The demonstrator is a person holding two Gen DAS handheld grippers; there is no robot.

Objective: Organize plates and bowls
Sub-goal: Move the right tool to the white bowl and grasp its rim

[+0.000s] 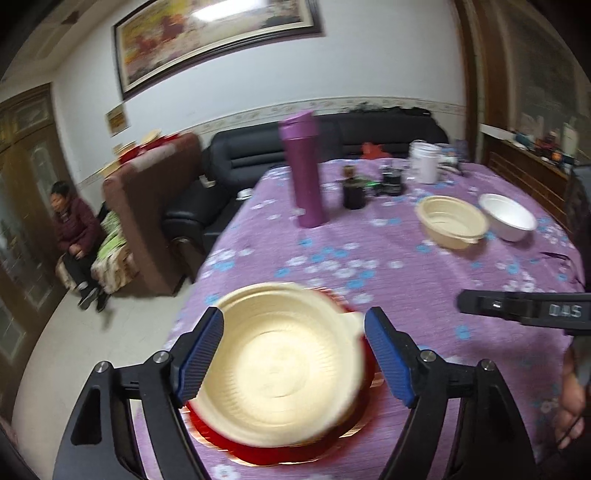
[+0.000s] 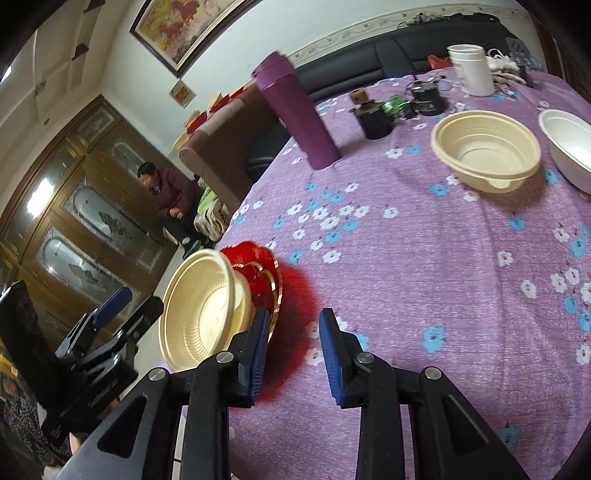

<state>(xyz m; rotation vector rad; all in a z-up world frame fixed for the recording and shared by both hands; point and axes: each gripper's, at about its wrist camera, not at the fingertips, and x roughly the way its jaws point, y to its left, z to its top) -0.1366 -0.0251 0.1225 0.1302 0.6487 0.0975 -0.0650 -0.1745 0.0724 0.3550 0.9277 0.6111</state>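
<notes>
Bowl [image 1: 280, 373] of cream plastic sits mouth-up on the red plate [image 1: 258, 448], round, with no long axis, at the worktop [image 1: 406, 295] edge nearest me. My left claw [image 1: 295, 360] gapes around it, gripping nothing; my right claw [image 2: 293, 356] stands part-open, empty. Stacking step: next fetch the cream bowl [image 2: 487, 149] beyond, beside the white bowl [image 2: 569, 146].

A white wall [image 1: 258, 85] bore a dark-framed painting [image 1: 207, 33] above a black leather sofa [image 1: 236, 170], beside carved wooden glass-panelled doors [image 2: 85, 206].
</notes>
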